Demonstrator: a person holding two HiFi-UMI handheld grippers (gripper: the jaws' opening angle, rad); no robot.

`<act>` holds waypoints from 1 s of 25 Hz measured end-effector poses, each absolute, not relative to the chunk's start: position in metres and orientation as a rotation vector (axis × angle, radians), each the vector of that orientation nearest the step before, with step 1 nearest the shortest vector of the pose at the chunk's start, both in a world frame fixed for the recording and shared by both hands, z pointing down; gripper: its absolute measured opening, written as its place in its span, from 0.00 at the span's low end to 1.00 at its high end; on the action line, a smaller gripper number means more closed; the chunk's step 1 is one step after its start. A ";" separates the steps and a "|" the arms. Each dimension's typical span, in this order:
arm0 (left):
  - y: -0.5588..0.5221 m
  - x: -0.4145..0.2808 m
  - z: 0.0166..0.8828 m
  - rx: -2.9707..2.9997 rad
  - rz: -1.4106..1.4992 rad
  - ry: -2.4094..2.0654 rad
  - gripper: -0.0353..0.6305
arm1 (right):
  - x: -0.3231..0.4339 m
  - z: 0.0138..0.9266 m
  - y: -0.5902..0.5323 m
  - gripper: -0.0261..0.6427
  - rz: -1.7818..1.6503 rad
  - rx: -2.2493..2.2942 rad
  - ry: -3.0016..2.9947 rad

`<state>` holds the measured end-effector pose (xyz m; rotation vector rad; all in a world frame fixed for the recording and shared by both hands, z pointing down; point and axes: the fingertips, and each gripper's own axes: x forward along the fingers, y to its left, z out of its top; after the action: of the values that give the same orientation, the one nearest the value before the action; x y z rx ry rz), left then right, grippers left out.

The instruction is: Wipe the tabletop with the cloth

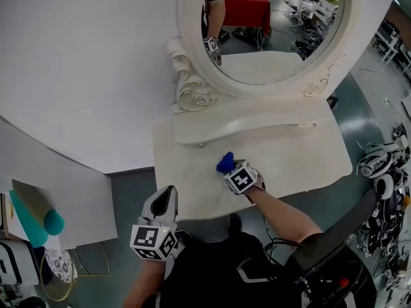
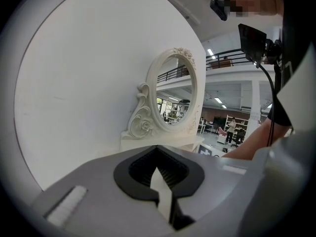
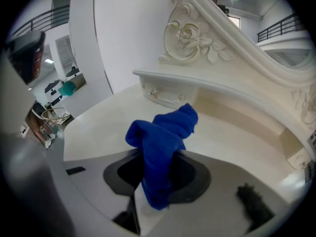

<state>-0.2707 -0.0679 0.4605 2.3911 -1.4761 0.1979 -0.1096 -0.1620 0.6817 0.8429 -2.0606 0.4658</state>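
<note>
As the head view shows it: the right tool [image 1: 229, 170] is over the near middle of the table [image 1: 295, 153], with the blue cloth [image 1: 225, 162] bunched at its tip.
Contact: whether the cloth presses on the surface cannot be told from above.
Progress: judged early or midway. The top shows no streaks or soil, so the wiped portion cannot be separated from the rest. The left and right ends appear still to be covered.
Right arm: forearm reaches forward from the body, with the tool angled up and left toward the mirror [image 1: 270, 24].
Left tool [image 1: 169, 194]: held off the table's near-left corner, close to the body, taking no part.

Left gripper view, left tool [image 2: 157, 149]: jaws are together with nothing between them. It is raised and aimed past the mirror [image 2: 174, 90] at the white wall.

Right gripper view, right tool [image 3: 160, 179]: jaws are clamped on the cloth [image 3: 163, 135], which stands up in a crumpled fold beyond them.
Table [image 3: 98, 130]: bare ahead of the tool as far as the small drawer [image 3: 168, 97] under the mirror.
</note>
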 end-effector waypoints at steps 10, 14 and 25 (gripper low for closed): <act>-0.067 -0.245 0.458 2.460 0.194 -1.370 0.06 | -0.098 0.678 -0.038 0.23 0.526 0.744 -2.078; -0.067 -0.228 0.460 2.475 0.195 -1.337 0.06 | -0.092 0.679 -0.016 0.23 0.534 0.709 -2.078; -0.056 -0.238 0.461 2.391 0.208 -1.469 0.06 | -0.082 0.662 -0.122 0.23 0.552 0.838 -2.141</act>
<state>-0.2377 -0.0560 0.4610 2.3912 -1.4689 0.2082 -0.0824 -0.1215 0.6615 0.8377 -2.1412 0.5519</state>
